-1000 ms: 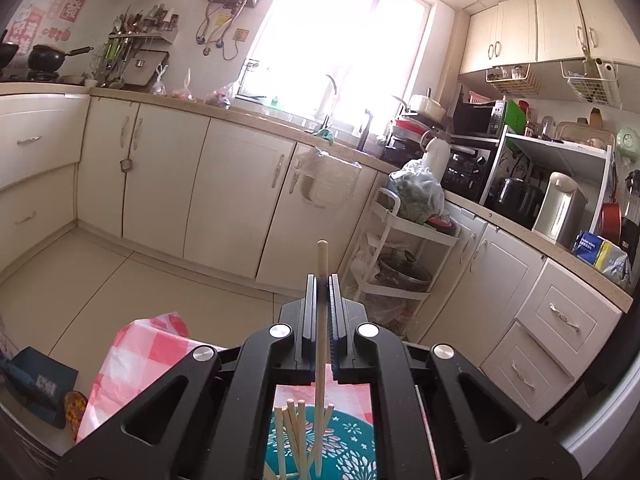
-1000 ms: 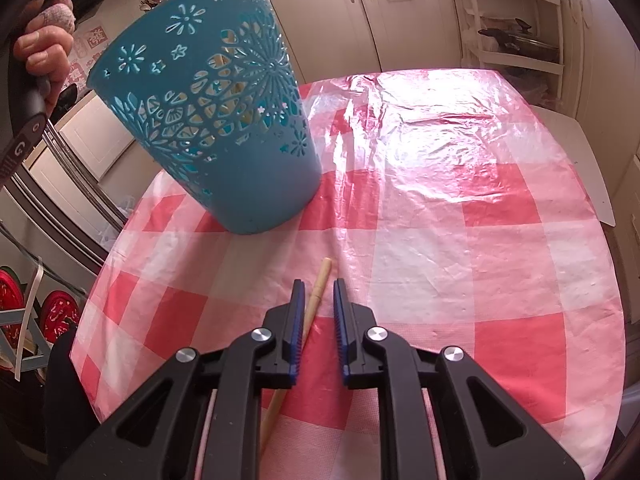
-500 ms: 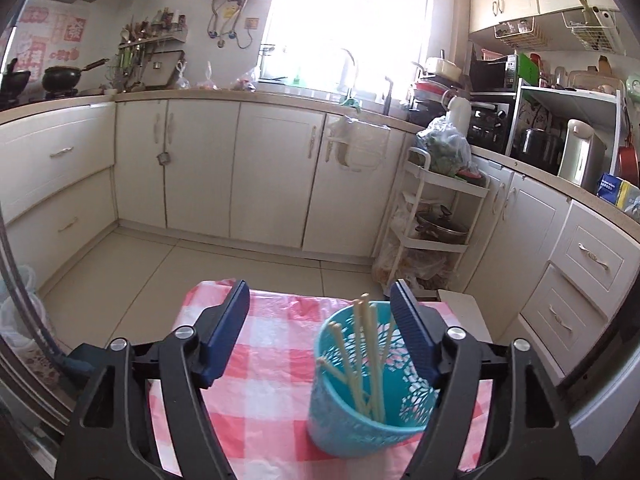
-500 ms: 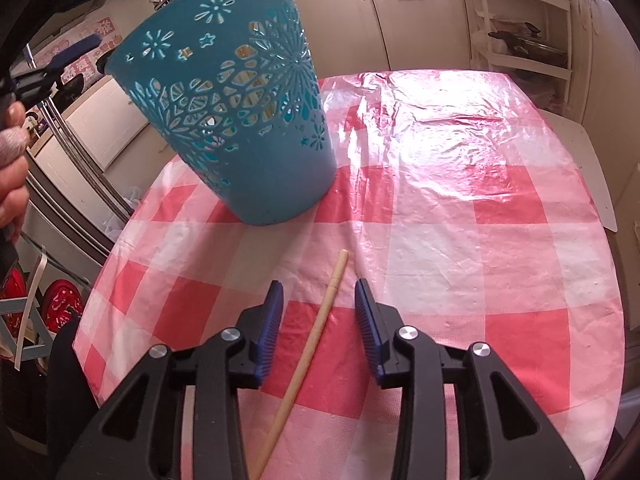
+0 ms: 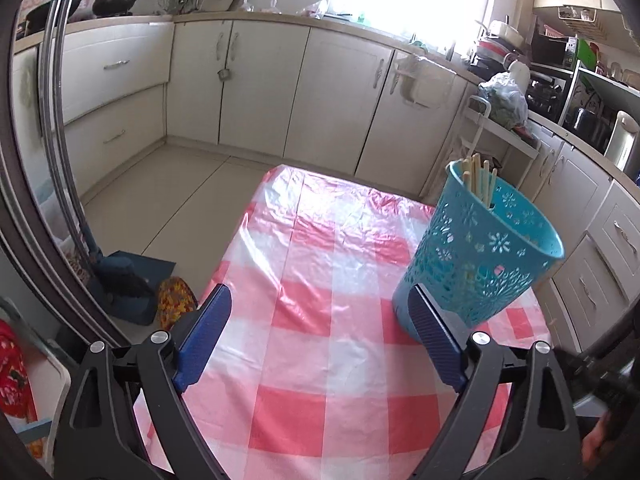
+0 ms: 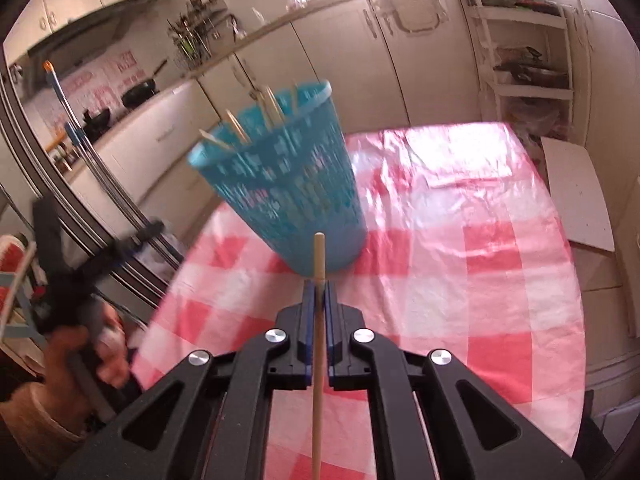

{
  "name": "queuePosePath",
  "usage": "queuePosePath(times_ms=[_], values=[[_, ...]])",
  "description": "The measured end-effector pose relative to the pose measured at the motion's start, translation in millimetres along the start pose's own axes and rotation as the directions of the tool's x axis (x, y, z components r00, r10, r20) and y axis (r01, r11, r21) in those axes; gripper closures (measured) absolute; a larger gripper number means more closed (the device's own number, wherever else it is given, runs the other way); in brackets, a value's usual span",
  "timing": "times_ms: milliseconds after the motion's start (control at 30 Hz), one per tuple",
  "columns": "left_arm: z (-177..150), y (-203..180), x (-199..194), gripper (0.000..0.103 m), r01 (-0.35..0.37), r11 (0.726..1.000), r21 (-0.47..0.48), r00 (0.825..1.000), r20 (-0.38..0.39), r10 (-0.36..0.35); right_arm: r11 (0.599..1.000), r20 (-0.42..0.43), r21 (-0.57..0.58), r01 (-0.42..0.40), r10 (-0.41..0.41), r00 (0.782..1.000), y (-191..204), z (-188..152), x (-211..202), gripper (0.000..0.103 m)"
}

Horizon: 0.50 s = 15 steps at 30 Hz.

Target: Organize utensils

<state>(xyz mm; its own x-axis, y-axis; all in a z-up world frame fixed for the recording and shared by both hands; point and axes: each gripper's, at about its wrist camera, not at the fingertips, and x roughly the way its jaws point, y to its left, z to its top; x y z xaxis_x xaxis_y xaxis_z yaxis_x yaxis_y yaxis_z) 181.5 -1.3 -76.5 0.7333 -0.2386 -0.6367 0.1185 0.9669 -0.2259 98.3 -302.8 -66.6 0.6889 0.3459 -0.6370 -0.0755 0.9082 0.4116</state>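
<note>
The right claw [image 6: 319,294] is clenched on a single wooden chopstick [image 6: 319,344], which runs straight between its blue pads with its tip poking out ahead, lifted clear of the red-and-white checked cloth on the desk [image 6: 500,280]. Just beyond that tip stands the teal perforated basket [image 6: 288,196], several chopsticks leaning inside it. The left claw [image 5: 320,338] is spreading its jaws, nothing between them, the basket [image 5: 480,252] just beside its right pad, toward the desk's right edge.

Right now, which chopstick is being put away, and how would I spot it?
Find the red-and-white checked tablecloth and the teal cut-out basket on it. Just before the basket, the shut right gripper pinches one chopstick; the other chopsticks stand inside the basket.
</note>
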Motion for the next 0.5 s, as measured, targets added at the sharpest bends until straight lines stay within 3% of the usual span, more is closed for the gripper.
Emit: queuePosePath(times_ms=[200, 500], values=[[-11, 4, 4, 0.016, 0.005, 1.000, -0.026, 1.000, -0.029, -0.006, 0.990, 0.201, -0.035, -0.134, 0.138, 0.970, 39, 77, -46, 0.098], [-10, 9, 7, 0.015, 0.010, 0.999, -0.052, 0.999, -0.041, -0.012, 0.985, 0.305, -0.130, -0.118, 0.153, 0.940, 75, 157, -43, 0.099]])
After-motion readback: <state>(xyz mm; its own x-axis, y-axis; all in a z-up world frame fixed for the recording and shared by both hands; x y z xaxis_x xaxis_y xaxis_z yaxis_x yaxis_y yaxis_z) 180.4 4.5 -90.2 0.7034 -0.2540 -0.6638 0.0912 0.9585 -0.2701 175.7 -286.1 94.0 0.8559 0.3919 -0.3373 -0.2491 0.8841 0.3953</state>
